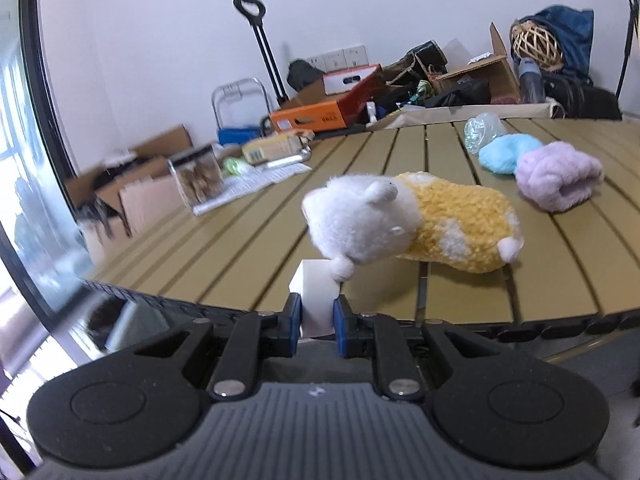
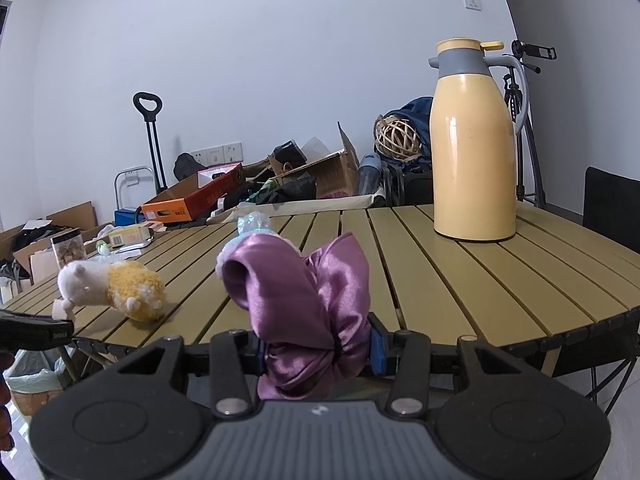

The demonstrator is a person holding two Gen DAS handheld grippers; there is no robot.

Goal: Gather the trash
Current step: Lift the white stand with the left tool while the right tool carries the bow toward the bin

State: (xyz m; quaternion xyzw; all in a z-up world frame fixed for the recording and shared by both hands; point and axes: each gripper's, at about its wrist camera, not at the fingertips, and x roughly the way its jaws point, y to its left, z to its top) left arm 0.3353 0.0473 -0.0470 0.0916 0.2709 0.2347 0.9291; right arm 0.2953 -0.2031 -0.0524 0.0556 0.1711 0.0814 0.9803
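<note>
A slatted tan tabletop point(image 1: 248, 240) is seen before a cluttered white wall. A small white box point(image 1: 316, 300) is pinched by the left gripper point(image 1: 316, 318) at the near edge, beside a plush toy point(image 1: 412, 222). A purple satin cloth point(image 2: 308, 312) is clamped in the right gripper point(image 2: 318, 354).

left-side boxes point(image 1: 132, 184) blurry | white block's point(image 1: 316, 292) bottom hidden by pads | bin bag point(image 2: 28, 376) maybe, cut off
</note>
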